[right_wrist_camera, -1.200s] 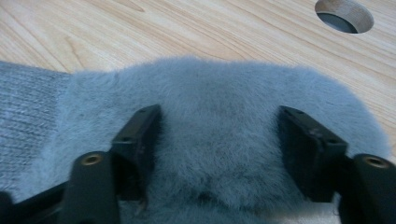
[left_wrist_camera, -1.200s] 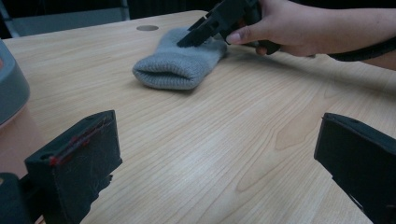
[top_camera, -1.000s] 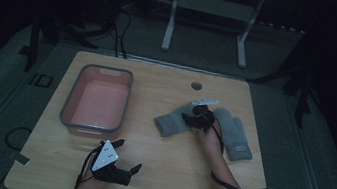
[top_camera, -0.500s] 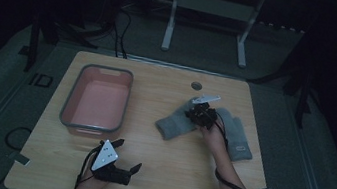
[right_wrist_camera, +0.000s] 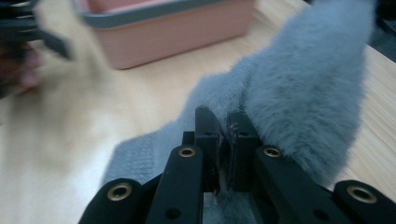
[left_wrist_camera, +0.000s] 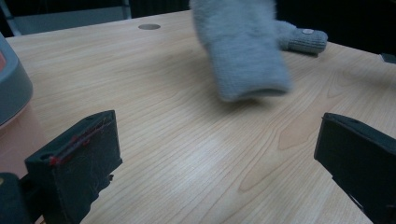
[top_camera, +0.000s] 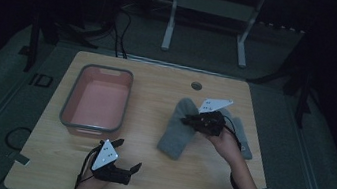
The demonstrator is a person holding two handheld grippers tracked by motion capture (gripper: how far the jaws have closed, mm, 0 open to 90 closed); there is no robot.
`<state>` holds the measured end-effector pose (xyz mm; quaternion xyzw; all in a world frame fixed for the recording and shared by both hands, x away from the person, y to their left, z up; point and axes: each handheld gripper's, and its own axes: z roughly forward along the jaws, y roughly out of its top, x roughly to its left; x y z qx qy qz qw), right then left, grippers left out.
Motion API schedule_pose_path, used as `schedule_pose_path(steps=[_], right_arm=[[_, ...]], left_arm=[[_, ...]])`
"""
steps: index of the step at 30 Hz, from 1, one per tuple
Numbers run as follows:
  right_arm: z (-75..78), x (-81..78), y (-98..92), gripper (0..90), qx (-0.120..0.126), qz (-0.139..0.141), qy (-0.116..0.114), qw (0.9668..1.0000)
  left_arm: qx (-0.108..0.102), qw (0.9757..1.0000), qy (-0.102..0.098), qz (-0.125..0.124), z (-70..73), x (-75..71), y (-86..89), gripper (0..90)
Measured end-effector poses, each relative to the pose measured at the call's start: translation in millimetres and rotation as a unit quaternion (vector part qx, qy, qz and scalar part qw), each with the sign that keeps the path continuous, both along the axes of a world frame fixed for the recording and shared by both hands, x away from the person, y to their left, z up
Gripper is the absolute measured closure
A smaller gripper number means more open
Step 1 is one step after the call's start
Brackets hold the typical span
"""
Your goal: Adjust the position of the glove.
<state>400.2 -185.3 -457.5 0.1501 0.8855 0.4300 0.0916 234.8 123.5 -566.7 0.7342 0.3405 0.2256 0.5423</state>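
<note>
A grey fuzzy sock (top_camera: 177, 128) hangs from my right gripper (top_camera: 187, 121), which is shut on its edge and holds it a little above the wooden table (top_camera: 156, 93). In the right gripper view the jaws (right_wrist_camera: 227, 127) are pinched together on the fuzzy sock (right_wrist_camera: 303, 88). A second grey sock (top_camera: 244, 142) lies flat under and to the right of that hand. My left gripper (top_camera: 129, 155) rests near the table's front edge, open with nothing between its fingers (left_wrist_camera: 74, 154). The lifted sock (left_wrist_camera: 243, 46) is blurred ahead of it, with the other sock (left_wrist_camera: 301, 39) behind.
A pink tub with a grey rim (top_camera: 70, 105) stands on the table's left half, and its wall (right_wrist_camera: 187, 32) faces the right gripper. A small round grommet (top_camera: 196, 85) sits near the far edge. Cables and a metal stand are on the floor beyond.
My right gripper has shut on the grey sock and risen with it, so the sock now hangs off the table. The left gripper has stayed still.
</note>
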Motion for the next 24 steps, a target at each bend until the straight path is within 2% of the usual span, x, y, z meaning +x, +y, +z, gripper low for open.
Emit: schedule_pose_path(steps=[1, 2, 3, 7, 10, 13, 15, 19, 20, 21, 24], right_arm=[[0.0, 0.0, 0.0, 85.5, 0.000, 0.000, 0.000, 1.0000], [0.5, -2.5, 1.4, 85.5, 0.007, 0.013, 0.015, 0.9998], [-1.9, -7.4, 6.8, 85.5, 0.001, 0.043, 0.017, 0.9989], [-22.4, -6.5, 22.4, 85.4, -0.030, 0.082, 0.042, 0.9953], [-41.6, -1.6, 32.7, 85.2, -0.042, 0.095, 0.053, 0.9932], [-58.7, 4.8, 42.4, 85.1, -0.068, 0.097, 0.047, 0.9919], [-68.0, 9.7, 48.4, 85.0, -0.078, 0.101, 0.055, 0.9903], [-76.7, 16.2, 54.3, 83.6, -0.075, 0.113, 0.052, 0.9894], [-78.0, 19.1, 55.4, 82.0, -0.071, 0.112, 0.056, 0.9895], [-79.9, 22.2, 57.2, 69.7, -0.070, 0.107, 0.053, 0.9903], [-82.7, 25.3, 59.0, 49.3, -0.080, 0.090, 0.048, 0.9916]], left_arm=[[0.000, 1.0000, 0.000, 0.000, 0.0, 0.0, 0.0, 0.7], [0.001, 1.0000, 0.000, 0.000, 0.0, 0.1, -0.1, 0.7], [0.001, 1.0000, 0.001, 0.000, -0.1, 0.2, -0.1, 0.7], [0.002, 1.0000, 0.000, -0.001, 0.0, 0.1, -0.3, 0.7], [0.001, 1.0000, 0.000, -0.001, 0.0, 0.1, 0.1, 0.7], [0.000, 1.0000, 0.000, -0.002, 0.0, 0.1, -0.1, 0.7], [0.001, 1.0000, 0.000, -0.002, 0.0, -0.1, -0.3, 0.7], [-0.001, 1.0000, 0.000, -0.002, 0.2, -0.1, -0.3, 0.7], [0.000, 1.0000, 0.000, -0.002, 0.2, -0.1, 0.0, 0.7], [0.000, 1.0000, 0.001, -0.002, 0.2, -0.1, 0.0, 0.7], [-0.001, 1.0000, 0.001, -0.003, 0.1, -0.2, -0.2, 0.7]])
